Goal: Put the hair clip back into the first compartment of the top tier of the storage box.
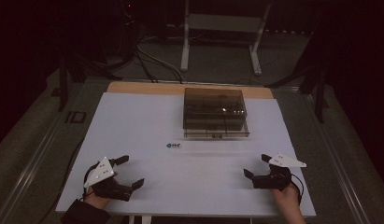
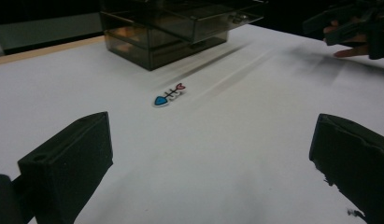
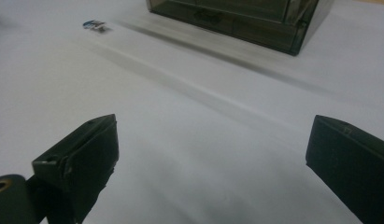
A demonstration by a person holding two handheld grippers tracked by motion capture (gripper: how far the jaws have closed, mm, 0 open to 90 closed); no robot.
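Between the two grippers and slightly forward of them, a small flat fish-skeleton charm with a blue head and pink tail (image 1: 173, 146) lay on the white tabletop (image 1: 133, 121), just in front of the smoky translucent plastic drawer box (image 1: 215, 112) and a little to its left. Left gripper (image 1: 132, 172) sat at the near-left corner, jaws spread wide, nothing between them; right gripper (image 1: 257, 165) sat at the near-right, jaws equally spread and empty. From the high view the charm looked a bit closer to the left gripper than to the right, though not by much. In the left gripper view the charm (image 2: 169, 94) sat ahead and near centre between the jaws, long axis running diagonally, blue head toward the camera's lower left, pink tail toward the box (image 2: 180, 28). In the right gripper view it (image 3: 95, 25) sat far off at upper left, well outside the jaw line, with the box (image 3: 245, 21) ahead. Judgement: left gripper was better lined up; a straight advance would likely do, with some wrist roll so the jaws close across the charm's narrow width rather than along its length. Flat piece on a flat surface, so slipping under the jaw tips looked the main risk.
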